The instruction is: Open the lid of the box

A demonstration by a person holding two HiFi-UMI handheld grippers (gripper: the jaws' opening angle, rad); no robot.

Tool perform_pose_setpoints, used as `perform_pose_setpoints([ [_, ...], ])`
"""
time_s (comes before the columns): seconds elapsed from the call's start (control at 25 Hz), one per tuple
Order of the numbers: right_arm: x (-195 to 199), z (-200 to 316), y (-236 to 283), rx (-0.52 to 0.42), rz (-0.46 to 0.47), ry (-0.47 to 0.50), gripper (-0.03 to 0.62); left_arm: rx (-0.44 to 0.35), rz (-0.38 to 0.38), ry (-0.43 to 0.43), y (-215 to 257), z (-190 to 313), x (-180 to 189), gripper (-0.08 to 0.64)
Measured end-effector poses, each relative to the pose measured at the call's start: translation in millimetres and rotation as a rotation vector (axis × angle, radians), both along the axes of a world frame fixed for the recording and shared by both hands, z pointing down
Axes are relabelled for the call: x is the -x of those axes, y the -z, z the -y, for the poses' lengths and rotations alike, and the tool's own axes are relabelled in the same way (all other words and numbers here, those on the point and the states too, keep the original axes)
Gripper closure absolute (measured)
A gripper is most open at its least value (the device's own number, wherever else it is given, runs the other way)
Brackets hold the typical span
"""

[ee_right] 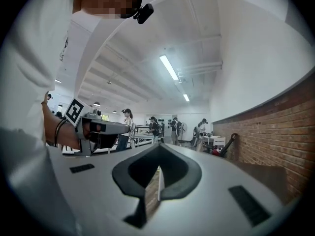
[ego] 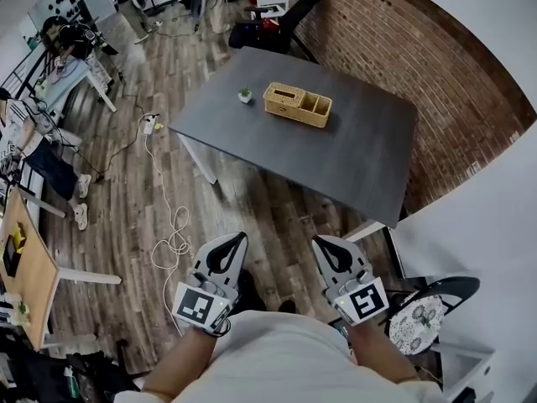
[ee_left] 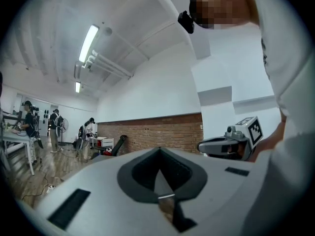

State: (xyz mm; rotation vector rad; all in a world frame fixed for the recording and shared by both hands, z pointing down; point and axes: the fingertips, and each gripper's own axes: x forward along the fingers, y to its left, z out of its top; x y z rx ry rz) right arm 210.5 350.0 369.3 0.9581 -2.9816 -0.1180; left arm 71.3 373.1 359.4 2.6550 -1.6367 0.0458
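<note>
The head camera looks steeply down from above the person. The bench [ego: 361,141] lies far off at 12 o'clock, with the left claw [ego: 237,237] and right claw [ego: 320,242] close at 6. Each claw camera faces level across the room. Both share the brick wall [ee_left: 162,134]. The left one catches the other claw at 3 o'clock, the right one at 9.

Bare table [ego: 361,141] is lying open around the box [ego: 297,105]; only a small plant pot [ego: 245,96] is standing just beside it.
</note>
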Motion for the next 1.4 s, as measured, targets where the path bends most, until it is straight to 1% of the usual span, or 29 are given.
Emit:
perform_pose_setpoints([
  [0.24, 27.6, 12.8, 0.9, 0.018, 0.013, 0.022, 0.588, 0.016, -0.012, -0.013, -7.1, 21.9, 18.8, 0.548],
  [0.36, 37.5, 27.5, 0.6, 0.014, 0.008, -0.001, 0.588, 0.009, -0.019, -0.025, -7.2, 35.4, 28.6, 0.548],
  [0.48, 47.9, 47.5, -0.4, -0.022, -0.013, -0.034, 0.586, 0.021, -0.022, -0.039, -12.5, 50.8, 43.3, 0.548],
  [0.64, 72.8, 62.0, -1.7, 0.011, -0.026, -0.033, 0.585, 0.032, -0.020, -0.057, -14.0, 69.9, 65.4, 0.548],
  [0.68, 79.3, 65.7, -2.2, 0.016, -0.034, -0.030, 0.554, 0.030, -0.021, -0.062, -12.7, 74.7, 70.4, 0.548],
  [0.72, 86.0, 69.2, -2.9, 0.026, -0.038, -0.028, 0.539, 0.028, -0.023, -0.068, -11.2, 79.4, 75.5, 0.548],
  [0.8, 98.4, 76.0, -4.0, 0.041, -0.047, -0.033, 0.531, 0.023, -0.029, -0.078, -8.7, 87.4, 86.0, 0.548],
  [0.96, 121.3, 87.1, -5.6, 0.038, -0.069, -0.056, 0.505, 0.018, -0.040, -0.098, -7.0, 99.0, 110.0, 0.548],
  [1.12, 145.7, 97.8, -10.8, 0.045, -0.097, -0.082, 0.462, 0.016, -0.052, -0.120, -9.2, 108.2, 134.7, 0.548],
  [1.4, 185.5, 107.0, -10.7, 0.036, -0.096, -0.093, 0.421, 0.009, -0.055, -0.149, -11.0, 120.9, 169.1, 0.548],
])
